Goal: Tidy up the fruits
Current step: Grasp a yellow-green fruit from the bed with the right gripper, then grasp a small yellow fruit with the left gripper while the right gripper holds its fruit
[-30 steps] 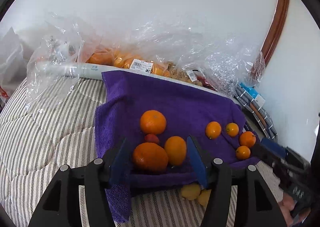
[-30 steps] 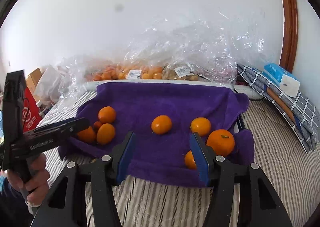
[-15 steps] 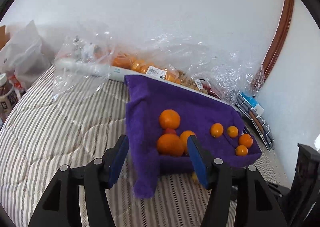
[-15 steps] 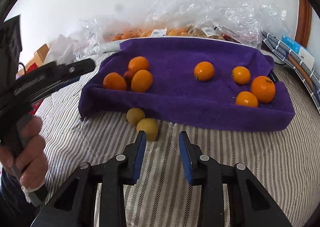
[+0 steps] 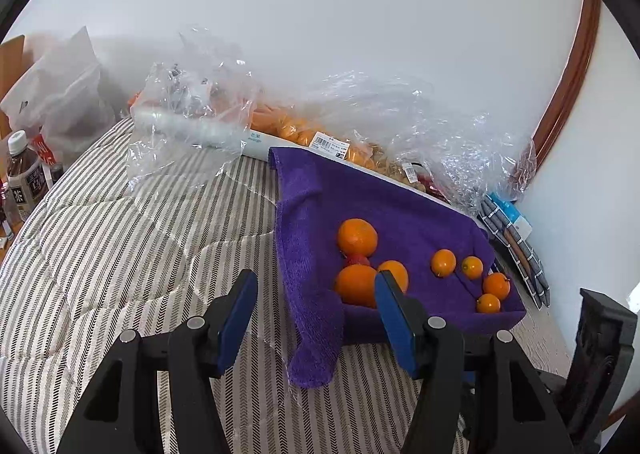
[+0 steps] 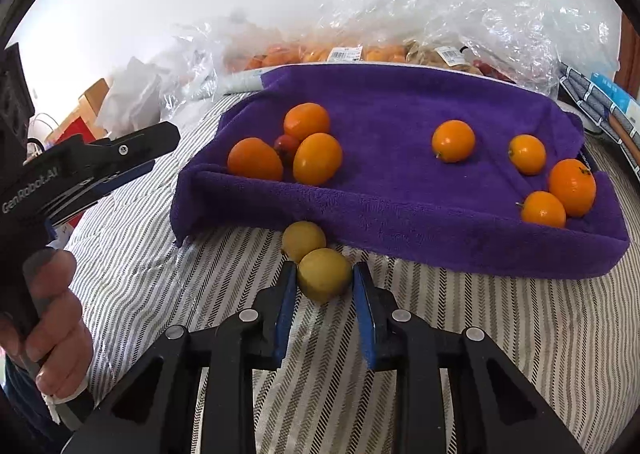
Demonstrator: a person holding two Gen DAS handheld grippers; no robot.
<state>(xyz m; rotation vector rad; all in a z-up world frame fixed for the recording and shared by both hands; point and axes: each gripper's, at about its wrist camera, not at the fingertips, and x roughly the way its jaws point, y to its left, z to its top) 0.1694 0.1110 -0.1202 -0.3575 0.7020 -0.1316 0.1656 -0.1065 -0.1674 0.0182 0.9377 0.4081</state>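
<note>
On the striped quilted bedcover (image 6: pixel 500 334), the left gripper (image 5: pixel 316 312) hangs with its fingers spread wide and nothing between them, off the left edge of the folded purple towel (image 6: pixel 400 209), over bare stripes. Orange citrus fruits (image 6: pixel 316 157) sit on the towel. Just below its front edge, the right gripper (image 6: pixel 325 286) has its blue pads either side of the nearer round yellow fruit (image 6: pixel 324 274), touching it.
</note>
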